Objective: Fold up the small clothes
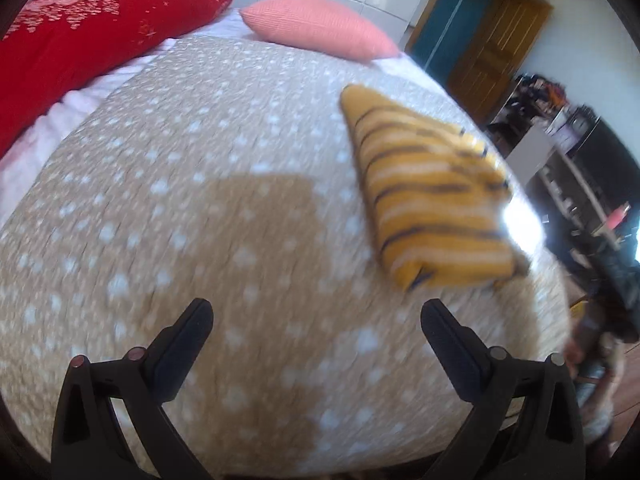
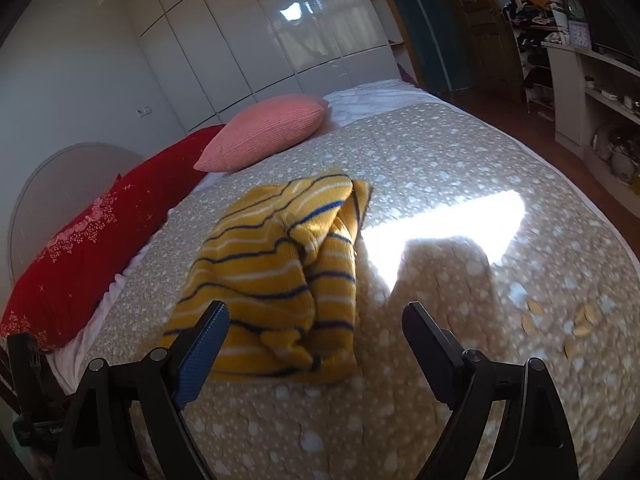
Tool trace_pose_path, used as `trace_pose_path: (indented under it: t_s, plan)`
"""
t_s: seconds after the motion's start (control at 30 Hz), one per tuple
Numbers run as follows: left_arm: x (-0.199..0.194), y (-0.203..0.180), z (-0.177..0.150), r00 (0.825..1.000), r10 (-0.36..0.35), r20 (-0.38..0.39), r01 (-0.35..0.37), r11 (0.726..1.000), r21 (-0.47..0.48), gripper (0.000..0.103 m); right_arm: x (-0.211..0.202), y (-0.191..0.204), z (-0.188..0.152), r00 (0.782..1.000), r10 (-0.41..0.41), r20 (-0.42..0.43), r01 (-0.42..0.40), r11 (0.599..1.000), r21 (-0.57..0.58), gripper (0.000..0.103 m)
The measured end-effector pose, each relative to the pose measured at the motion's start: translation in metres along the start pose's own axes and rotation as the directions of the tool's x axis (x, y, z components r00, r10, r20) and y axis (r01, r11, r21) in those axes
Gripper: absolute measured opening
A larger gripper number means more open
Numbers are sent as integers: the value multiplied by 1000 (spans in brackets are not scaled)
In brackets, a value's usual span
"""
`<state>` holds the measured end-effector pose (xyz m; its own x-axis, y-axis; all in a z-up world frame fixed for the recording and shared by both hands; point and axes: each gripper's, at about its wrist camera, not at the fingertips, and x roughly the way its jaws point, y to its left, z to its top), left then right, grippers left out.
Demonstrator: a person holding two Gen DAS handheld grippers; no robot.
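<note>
A: Start with the biggest things. How many of each?

B: One bed, its beige bedspread [image 2: 420, 152] dotted with white. Two pillows at the head: a long red pillow [image 2: 88, 240] and a smaller pink pillow [image 2: 268, 132]. One folded garment, a yellow striped sweater [image 2: 276, 276]. Two grippers.

A: Where does the sweater lie, and which way does it run?

B: On the bedspread, mid-bed, well apart from both pillows. It is a folded bundle, longer than wide; its long axis runs from the near edge of the bed toward the pink pillow. In the left wrist view the sweater [image 1: 428, 200] narrows to a point at the far end.

A: The tongs?

B: The left gripper [image 1: 316, 320] is spread wide over bare bedspread, nothing between its fingers. The right gripper [image 2: 316, 322] is spread too, the sweater's near end just ahead of it, untouched.

A: Anything only one view gives?

B: The right view shows white wardrobe doors [image 2: 248, 32] and a bright sun patch [image 2: 440, 216] beside the sweater; the left is blurred.
</note>
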<state>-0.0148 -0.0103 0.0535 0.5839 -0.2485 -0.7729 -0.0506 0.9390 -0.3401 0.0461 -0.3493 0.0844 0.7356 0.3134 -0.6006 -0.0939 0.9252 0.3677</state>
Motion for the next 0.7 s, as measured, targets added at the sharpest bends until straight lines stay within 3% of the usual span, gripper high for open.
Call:
trace_pose_path:
  t_s: [0.1,0.23,0.37,0.4,0.43,0.47,0.53,0.6,0.7]
  plan:
    - [27,-5,45,992,-126,-30,125,992,-33,103,40,-2,36,997,61,-45,-58,997,53,93]
    - [82,-24,87,983,-171,-72,172,985,9,103,105,-2,66,970,168,-174,-135,973,184,93]
    - [149,-41,98,947,-245,-208,248,969,-10,103,168,-3,65,925,204,-320,-130,963,238,94]
    - [153,-45,99,950,-240,-197,244,970,-5,103,171,0,66,926,208,-314,-137,963,233,93]
    - [151,-50,101,948,-260,-183,266,964,8,94,173,4,68,921,232,-314,-164,959,229,87]
    - [148,-53,103,940,-289,-182,295,955,11,79,174,9,69,909,265,-320,-189,950,250,62]
    - [134,-60,112,946,-278,-167,286,958,22,62,170,25,75,912,270,-309,-203,952,231,55]
    - [116,-63,124,948,-288,-137,296,955,36,59,160,43,85,905,327,-272,-272,937,220,51]
    - [85,-61,151,965,-254,-58,258,963,73,59,145,68,109,889,424,-173,-386,897,215,50]
